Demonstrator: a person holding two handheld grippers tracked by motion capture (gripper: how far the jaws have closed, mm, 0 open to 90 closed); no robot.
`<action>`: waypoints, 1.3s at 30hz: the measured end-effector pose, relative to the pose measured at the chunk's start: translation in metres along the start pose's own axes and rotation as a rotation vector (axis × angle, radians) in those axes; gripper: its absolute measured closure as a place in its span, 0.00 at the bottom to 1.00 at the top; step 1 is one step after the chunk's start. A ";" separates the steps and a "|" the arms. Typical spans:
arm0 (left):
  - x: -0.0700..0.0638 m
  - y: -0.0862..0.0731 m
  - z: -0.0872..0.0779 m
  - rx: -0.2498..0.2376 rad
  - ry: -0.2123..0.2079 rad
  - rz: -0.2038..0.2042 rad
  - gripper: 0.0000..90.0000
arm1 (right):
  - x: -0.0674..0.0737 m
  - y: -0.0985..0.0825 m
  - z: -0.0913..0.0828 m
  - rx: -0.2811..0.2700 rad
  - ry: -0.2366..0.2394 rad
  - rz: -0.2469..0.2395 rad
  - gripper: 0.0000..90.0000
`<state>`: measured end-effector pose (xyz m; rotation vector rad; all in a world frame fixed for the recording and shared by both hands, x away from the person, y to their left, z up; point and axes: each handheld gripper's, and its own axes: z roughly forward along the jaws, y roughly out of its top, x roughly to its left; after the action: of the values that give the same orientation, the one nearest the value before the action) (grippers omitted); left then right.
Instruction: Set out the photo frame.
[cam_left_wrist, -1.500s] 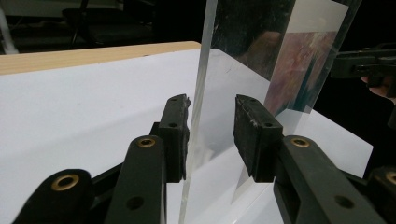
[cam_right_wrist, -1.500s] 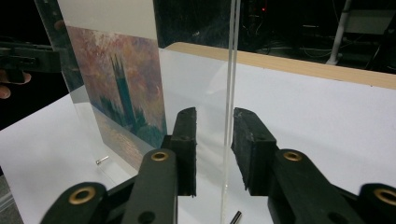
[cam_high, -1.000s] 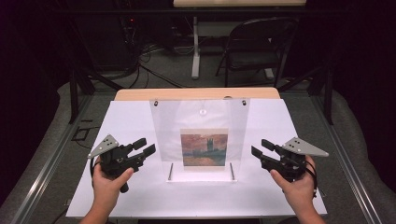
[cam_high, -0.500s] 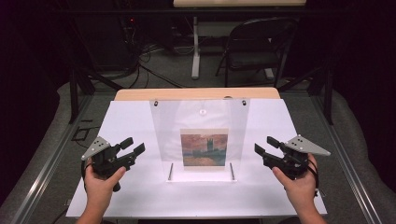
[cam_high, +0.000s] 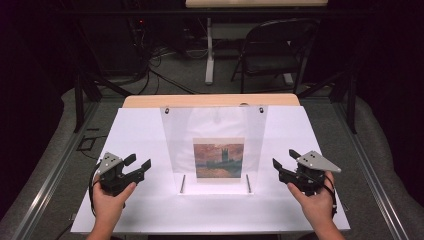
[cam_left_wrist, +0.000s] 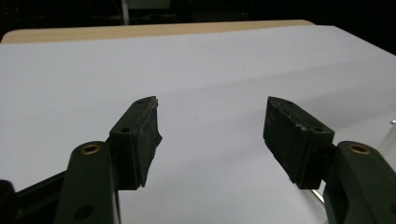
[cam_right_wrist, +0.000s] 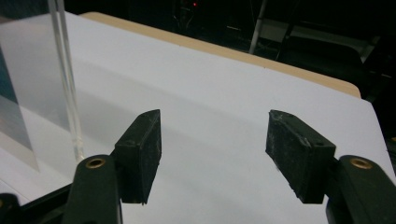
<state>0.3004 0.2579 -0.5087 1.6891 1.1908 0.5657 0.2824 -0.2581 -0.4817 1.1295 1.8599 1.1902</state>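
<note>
A clear stand (cam_high: 214, 145) holding a small painting (cam_high: 218, 158) stands upright at the middle of the white table (cam_high: 145, 125). The left gripper (cam_high: 137, 164) is well apart from it on the left, jaws wide with nothing between them, and the right gripper (cam_high: 284, 161) is well apart on the right, jaws also wide and empty

Bright overhead light washes the white table (cam_high: 150, 135) almost featureless, while the room behind falls into near black. Soft shadows lie under the jaws in both gripper views; all frames are slightly soft and grainy
</note>
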 end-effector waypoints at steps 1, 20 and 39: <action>0.001 -0.002 0.001 0.004 -0.001 -0.003 0.40 | 0.000 -0.003 0.002 0.010 -0.003 -0.007 0.40; 0.004 -0.031 0.022 0.077 0.014 0.035 0.40 | 0.004 -0.047 0.027 0.134 0.041 0.013 0.42; -0.010 -0.035 0.033 0.148 -0.044 0.110 0.40 | 0.003 -0.053 0.034 0.174 0.114 0.065 0.42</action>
<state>0.3063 0.2367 -0.5522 1.8925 1.1368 0.5143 0.2932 -0.2543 -0.5432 1.2472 2.0609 1.1677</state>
